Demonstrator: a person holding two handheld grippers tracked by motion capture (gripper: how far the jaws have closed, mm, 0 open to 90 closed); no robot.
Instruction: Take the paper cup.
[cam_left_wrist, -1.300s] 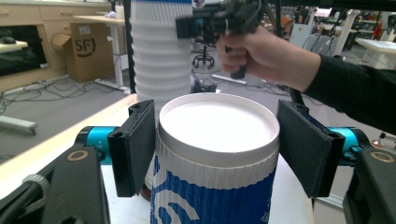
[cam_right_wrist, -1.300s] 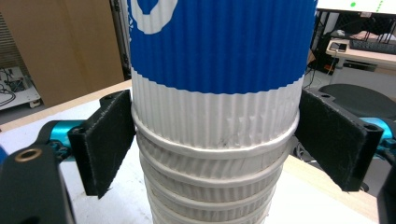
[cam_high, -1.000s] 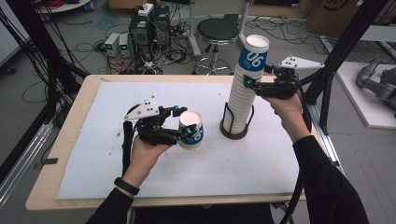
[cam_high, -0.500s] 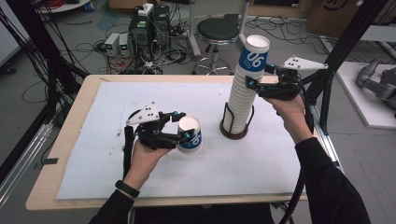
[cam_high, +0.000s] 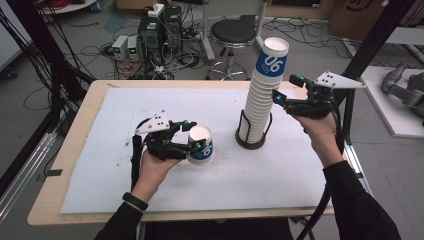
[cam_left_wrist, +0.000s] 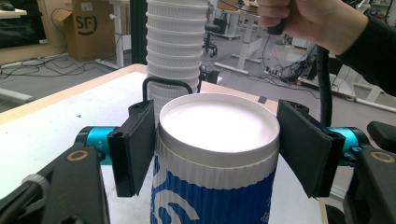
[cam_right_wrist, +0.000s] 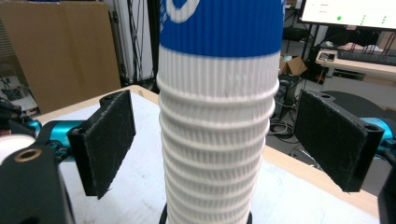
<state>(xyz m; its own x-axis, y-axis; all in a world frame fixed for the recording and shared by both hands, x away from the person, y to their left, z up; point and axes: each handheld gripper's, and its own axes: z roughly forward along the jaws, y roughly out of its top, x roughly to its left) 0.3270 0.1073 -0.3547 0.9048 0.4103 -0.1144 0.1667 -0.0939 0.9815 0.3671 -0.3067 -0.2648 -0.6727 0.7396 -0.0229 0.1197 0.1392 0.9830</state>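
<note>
One paper cup (cam_high: 201, 145) is already off the stack and held by the left tongs (cam_high: 192, 145) at about 9 o'clock from the stack, low over the white sheet (cam_high: 100, 165) on the counter (cam_high: 65, 150). In the left gripper view the black pads (cam_left_wrist: 135, 147) press on its ribbed wall under the rolled rim. The cup is white with a blue band.

The stack of cups (cam_high: 262, 95) stands upright in a dark wire holder (cam_high: 252, 137). The right tongs (cam_high: 277, 97) are wide open at 3 o'clock of it, pads (cam_right_wrist: 105, 140) apart from the corrugated wall. I judge the next cup is not yet gripped, and many remain.
</note>
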